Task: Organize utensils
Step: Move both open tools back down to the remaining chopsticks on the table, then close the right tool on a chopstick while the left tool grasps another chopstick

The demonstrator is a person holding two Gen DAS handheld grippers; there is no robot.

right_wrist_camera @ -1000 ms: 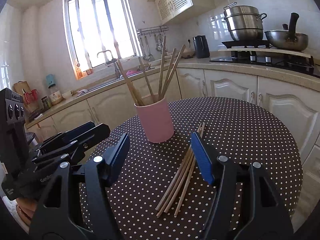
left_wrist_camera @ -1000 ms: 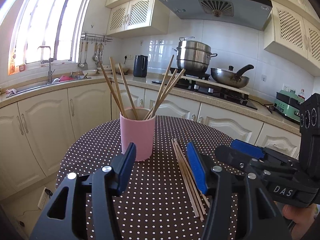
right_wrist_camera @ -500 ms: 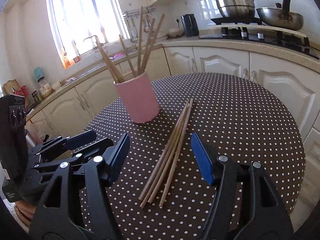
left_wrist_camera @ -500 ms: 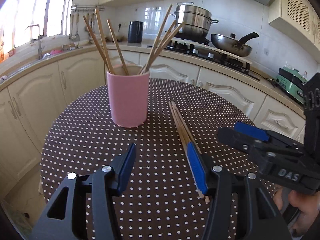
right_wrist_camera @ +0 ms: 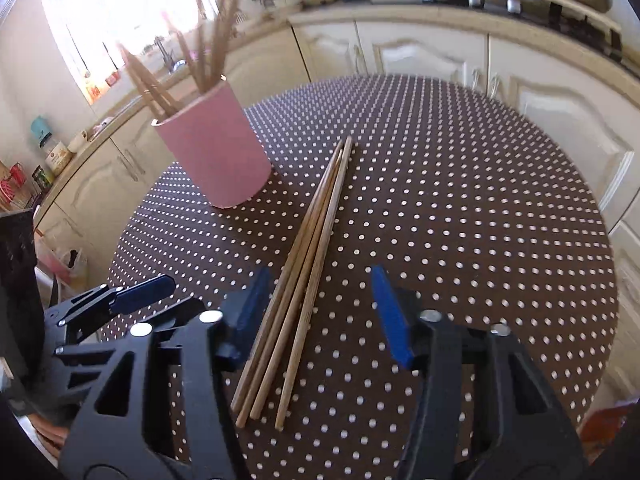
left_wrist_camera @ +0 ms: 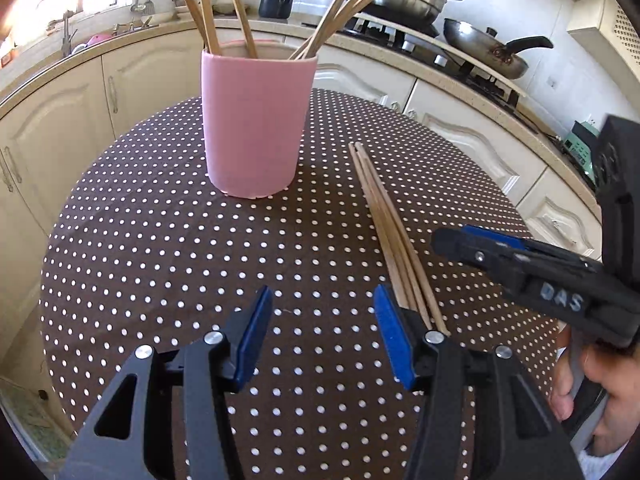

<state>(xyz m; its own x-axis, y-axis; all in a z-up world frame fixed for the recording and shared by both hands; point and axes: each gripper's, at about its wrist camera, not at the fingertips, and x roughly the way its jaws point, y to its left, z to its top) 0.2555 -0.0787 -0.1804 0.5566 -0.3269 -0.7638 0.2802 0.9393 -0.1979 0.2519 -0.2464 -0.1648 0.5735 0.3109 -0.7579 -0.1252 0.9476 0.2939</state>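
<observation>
A round table [left_wrist_camera: 160, 248] with a dotted brown cloth holds a pink cup [left_wrist_camera: 256, 120] on its far left part, and some chopsticks stand in the cup. A bunch of loose chopsticks [right_wrist_camera: 308, 256] lies flat just right of the cup. The right gripper [right_wrist_camera: 320, 304] hangs over the near ends of this bunch. Its jaws have just been closing, with the sticks between them, but the pads do not squeeze them. The left gripper [left_wrist_camera: 320, 332] is half open and holds nothing.
</observation>
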